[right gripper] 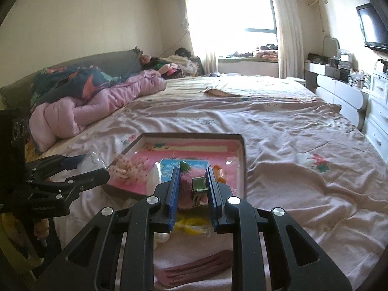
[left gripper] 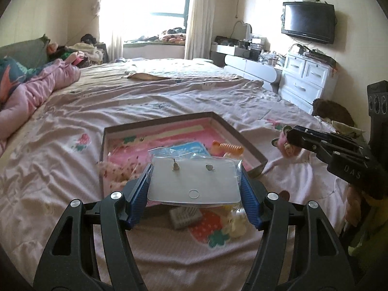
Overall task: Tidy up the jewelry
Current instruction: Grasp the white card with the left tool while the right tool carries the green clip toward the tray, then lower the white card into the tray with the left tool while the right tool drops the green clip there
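Note:
My left gripper (left gripper: 196, 169) is shut on a clear plastic bag holding a white earring card (left gripper: 194, 181), gripped by its two side edges above the bed. Beyond it lies a shallow box lid (left gripper: 242, 138) with a pink lining. It holds a blue card (left gripper: 191, 146), an orange comb clip (left gripper: 228, 148) and a floral scrunchie (left gripper: 118, 172). My right gripper (right gripper: 192, 172) is shut on a pink fuzzy hair clip (right gripper: 185, 184) with a green metal clasp, held over the box's near edge (right gripper: 243, 165). The same clip (left gripper: 286, 146) shows at the right gripper's tip in the left wrist view.
On the bedsheet in front of the box lie a grey comb piece (left gripper: 185, 215), a cream-yellow hair tie (left gripper: 235, 225) and a dusty-pink hair clip (right gripper: 198, 266). A pink quilt (right gripper: 97, 111) is heaped at the left. White drawers (left gripper: 305, 82) stand beside the bed on the right.

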`<state>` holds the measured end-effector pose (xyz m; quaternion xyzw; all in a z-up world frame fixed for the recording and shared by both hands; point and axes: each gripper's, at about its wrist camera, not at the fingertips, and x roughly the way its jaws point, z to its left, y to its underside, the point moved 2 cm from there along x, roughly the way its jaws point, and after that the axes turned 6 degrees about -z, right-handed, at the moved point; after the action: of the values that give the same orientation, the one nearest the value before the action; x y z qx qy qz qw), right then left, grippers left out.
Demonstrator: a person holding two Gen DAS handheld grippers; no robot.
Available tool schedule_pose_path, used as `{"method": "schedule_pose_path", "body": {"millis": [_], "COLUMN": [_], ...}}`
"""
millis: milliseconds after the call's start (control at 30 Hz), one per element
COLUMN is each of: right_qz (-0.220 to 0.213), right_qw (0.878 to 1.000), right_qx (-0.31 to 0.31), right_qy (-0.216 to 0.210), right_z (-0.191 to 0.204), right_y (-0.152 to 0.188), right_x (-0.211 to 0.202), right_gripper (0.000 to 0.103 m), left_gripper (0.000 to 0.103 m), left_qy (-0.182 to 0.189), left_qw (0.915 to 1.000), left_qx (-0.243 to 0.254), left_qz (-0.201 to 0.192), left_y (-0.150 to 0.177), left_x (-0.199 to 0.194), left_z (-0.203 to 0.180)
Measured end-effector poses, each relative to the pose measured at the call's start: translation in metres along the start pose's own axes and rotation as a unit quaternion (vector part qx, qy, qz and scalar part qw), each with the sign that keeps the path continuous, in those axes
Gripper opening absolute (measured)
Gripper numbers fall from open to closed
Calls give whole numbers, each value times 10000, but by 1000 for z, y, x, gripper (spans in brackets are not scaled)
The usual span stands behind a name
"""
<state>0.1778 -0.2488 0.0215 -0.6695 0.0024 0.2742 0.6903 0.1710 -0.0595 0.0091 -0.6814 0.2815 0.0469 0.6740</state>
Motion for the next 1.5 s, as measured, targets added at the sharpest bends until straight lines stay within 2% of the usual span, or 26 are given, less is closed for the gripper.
{"method": "schedule_pose_path", "body": {"millis": [400, 700, 967, 1500], "right_qz": [-307, -280, -28, 643], "right_qw": [9995, 9995, 9999, 9978], "right_qx": [-22, -43, 33, -55], "right_qy": [111, 121, 148, 164], "right_z": [-18, -30, -41, -54], "right_y": [-22, -31, -14, 27], "right_x": [9, 36, 63, 95], "right_gripper": [20, 20, 20, 20], "left_gripper": [57, 57, 57, 58], "left_qy": [-63, -96, -94, -250], "left_qw": [10000, 9999, 9990, 9959], "left_qx": [-50, -42, -191, -131], "left_qz": [7, 84, 388, 858], "left_y": [-17, -22, -12, 0], "left_x": [28, 58, 92, 150], "left_z": [-7, -8, -1, 8]}}
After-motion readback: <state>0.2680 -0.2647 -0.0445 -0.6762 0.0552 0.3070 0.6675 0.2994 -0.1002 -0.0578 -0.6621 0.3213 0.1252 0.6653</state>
